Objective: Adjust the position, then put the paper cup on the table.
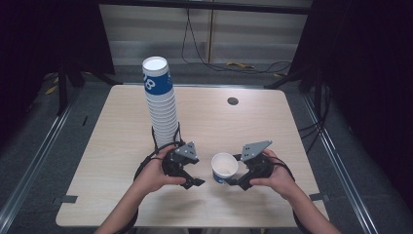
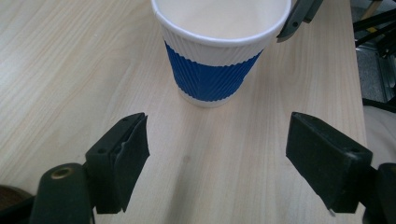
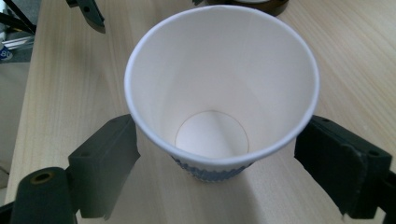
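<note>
So there's a single paper cup (image 1: 224, 167) standing upright on the desk (image 1: 117, 146), white inside, with a blue ribbed band around the outside and a white strip at the rim and base. It sits right between the two grippers, closer to the right one.

The right gripper (image 1: 233, 182) has the cup sitting between its jaws. From the right gripper view, the cup (image 3: 219, 88) is dead centre, you look straight down into it and can see the round bottom. The two black jaws stand on either side of it, and there's a visible gap between each pad and the cup wall, so it's spread wide around the cup and not squeezing it. Nothing is pinched.

The left gripper (image 1: 195, 182) is just beside the cup on the other side, pointing toward it. In the left gripper view the cup (image 2: 217, 56) is a bit ahead of the jaws, standing on its own, and the jaws are parted with bare desk wood between them. Holding nothing. A black tip of the right gripper pokes in near the cup's rim at the top of that view.

Behind the left gripper, farther away from the person, there's a tall stack of cups (image 1: 160, 102) of the same kind, leaning slightly. Its bottom is hidden by the left gripper from above, so I can't tell whether they're touching.

Each hand is wrapped around its gripper body, with the left hand (image 1: 153, 173) and right hand (image 1: 277, 178) both low over the desk.
</note>
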